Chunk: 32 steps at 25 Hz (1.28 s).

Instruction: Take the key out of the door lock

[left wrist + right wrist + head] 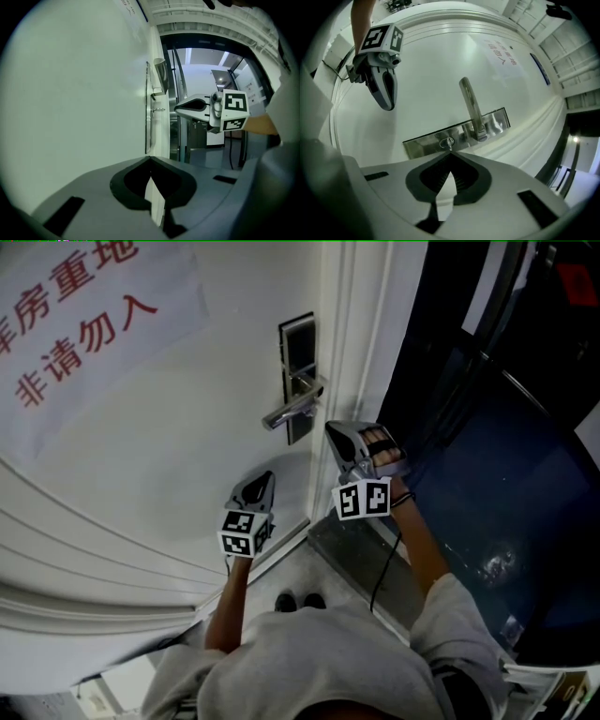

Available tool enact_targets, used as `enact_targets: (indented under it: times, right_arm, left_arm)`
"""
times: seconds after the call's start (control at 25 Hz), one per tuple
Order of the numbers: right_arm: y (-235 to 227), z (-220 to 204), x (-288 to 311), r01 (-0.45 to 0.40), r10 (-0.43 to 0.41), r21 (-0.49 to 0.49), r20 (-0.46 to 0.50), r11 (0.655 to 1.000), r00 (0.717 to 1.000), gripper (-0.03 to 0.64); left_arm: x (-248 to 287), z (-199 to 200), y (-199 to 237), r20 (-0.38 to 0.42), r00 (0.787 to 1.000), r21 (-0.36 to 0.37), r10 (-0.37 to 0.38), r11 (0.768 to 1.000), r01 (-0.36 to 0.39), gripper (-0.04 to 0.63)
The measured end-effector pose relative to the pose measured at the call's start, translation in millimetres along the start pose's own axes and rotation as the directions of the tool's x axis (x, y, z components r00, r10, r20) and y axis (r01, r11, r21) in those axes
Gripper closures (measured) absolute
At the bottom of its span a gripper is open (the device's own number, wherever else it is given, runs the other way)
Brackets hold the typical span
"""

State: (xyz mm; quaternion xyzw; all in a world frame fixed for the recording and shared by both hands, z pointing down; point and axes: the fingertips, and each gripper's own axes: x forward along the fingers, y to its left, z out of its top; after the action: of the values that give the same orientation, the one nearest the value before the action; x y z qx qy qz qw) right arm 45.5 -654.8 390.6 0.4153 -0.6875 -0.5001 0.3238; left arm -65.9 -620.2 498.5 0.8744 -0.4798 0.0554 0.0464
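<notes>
Head view, far left: a paper sign [84, 324] with red characters is stuck on the white door [169, 465].

Right of it and lower in the frame we see the left gripper [266, 478]. Its marker cube [246, 532] faces us, and its tip is aimed toward the lock side, short of the plate. In the left gripper view its fingers [93, 187] are closed tip to tip with nothing between them.

Next comes the steel lock plate [298, 348] near the door's edge, with the lever handle [292, 411] standing out from it.

The key [158, 109] sits in the lock. In the left gripper view it sticks out of the plate below the handle. We cannot pick it out in the head view.

Right of the plate is the right gripper [331, 428], held in a hand [380, 446], with its tip toward the lower part of the plate. In the right gripper view its fingers [497, 173] are closed and grip nothing. The key shows just past their tips, beside the handle's base.

From the left gripper view we note a narrow gap between that tip and the key. They are near each other but not touching.

Far right, past the door's edge, there is dark floor [506, 484].
</notes>
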Motion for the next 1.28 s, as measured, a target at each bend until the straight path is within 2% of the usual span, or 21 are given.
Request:
enact_targets:
  times: [0.16,0.52,0.6,0.64,0.76,0.96,1.12,1.28]
  right_arm:
    - [3.5,3.8,3.7,-0.001,0.001,-0.098,0.001,0.995,1.0,0.594]
    - [11.9,7.3,12.2,-0.014,0.012,-0.119,-0.016,0.993,1.0,0.584]
    - [13.9,7.9,16.5,-0.026,0.023,-0.131,-0.024,0.991,0.999,0.469]
    - [15.2,7.4,18.9,-0.034,0.03,-0.135,-0.032,0.99,0.999,0.441]
    - [17.6,5.9,26.7,-0.046,0.038,-0.143,-0.057,0.989,0.998,0.42]
    - [16.2,9.0,36.7,-0.036,0.026,-0.147,-0.07,0.989,0.997,0.421]
    - [15.5,10.6,48.5,-0.014,-0.002,-0.218,-0.073,0.976,0.997,0.432]
    - [12.6,10.5,56.4,0.025,-0.043,-0.26,-0.067,0.965,0.997,0.513]
  left_arm:
    - [-1.2,-0.6,-0.4,-0.002,1.0,-0.004,-0.003,1.0,0.003,0.578]
    - [-3.1,-0.3,0.2,-0.007,1.0,0.006,-0.017,1.0,0.017,0.578]
    - [-3.9,-1.6,1.0,-0.008,1.0,0.003,-0.016,1.0,0.016,0.578]
    - [-4.2,-2.4,1.2,-0.009,1.0,0.0,-0.017,1.0,0.017,0.578]
    - [-4.7,-3.9,1.1,-0.012,1.0,-0.004,-0.02,1.0,0.02,0.578]
    - [-6.3,-5.2,0.7,-0.012,1.0,-0.007,-0.026,1.0,0.026,0.578]
    - [-8.0,-6.7,4.5,-0.014,1.0,-0.008,-0.02,1.0,0.02,0.578]
    - [-9.7,-9.3,6.3,-0.017,1.0,-0.012,-0.017,1.0,0.017,0.578]
